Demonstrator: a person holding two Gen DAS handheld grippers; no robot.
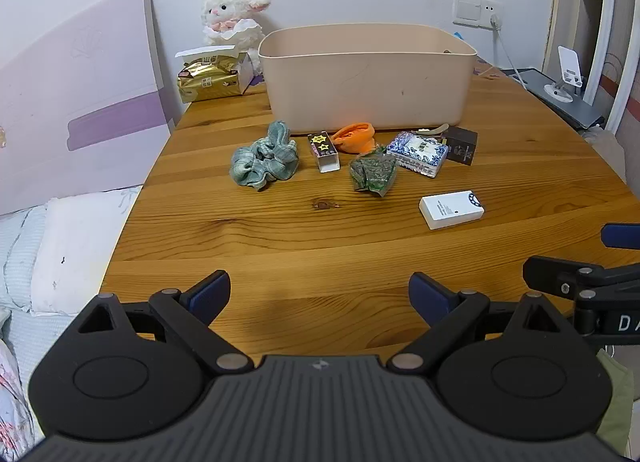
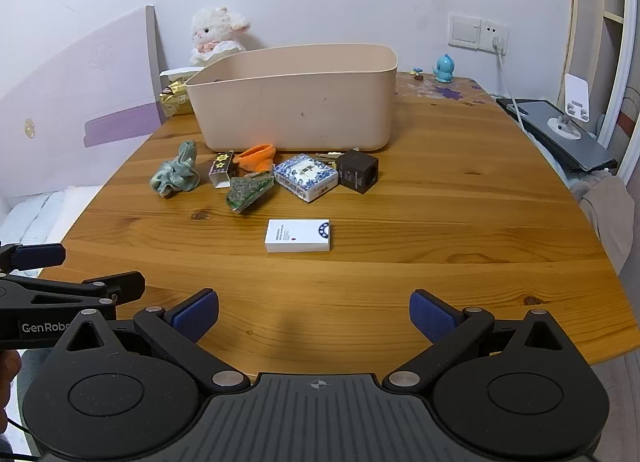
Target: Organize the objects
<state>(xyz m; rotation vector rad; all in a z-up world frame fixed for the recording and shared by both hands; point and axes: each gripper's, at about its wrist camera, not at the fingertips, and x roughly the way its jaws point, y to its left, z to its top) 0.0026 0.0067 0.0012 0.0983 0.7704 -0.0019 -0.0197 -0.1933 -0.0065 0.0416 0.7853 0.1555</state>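
Note:
A beige plastic bin (image 1: 366, 77) (image 2: 296, 101) stands at the back of the wooden table (image 1: 320, 238) (image 2: 440, 221). In front of it lie a green cloth (image 1: 262, 161) (image 2: 176, 171), a small starred box (image 1: 323, 150) (image 2: 221, 169), an orange pouch (image 1: 355, 137) (image 2: 256, 157), a green packet (image 1: 372, 173) (image 2: 248, 187), a blue-and-white patterned box (image 1: 420, 153) (image 2: 306, 177) and a dark cube box (image 1: 461, 145) (image 2: 358, 170). A white card box (image 1: 451, 209) (image 2: 298, 236) lies nearer. My left gripper (image 1: 320, 296) and right gripper (image 2: 314, 316) hover open over the near table edge, both empty.
A plush lamb (image 1: 234, 15) (image 2: 216, 35) and a gold tissue pack (image 1: 212, 79) sit behind the bin at left. A blue figurine (image 2: 444, 69) stands at the back right. A phone stand (image 1: 568, 73) on a grey tray is right of the table; bedding (image 1: 60, 246) lies left.

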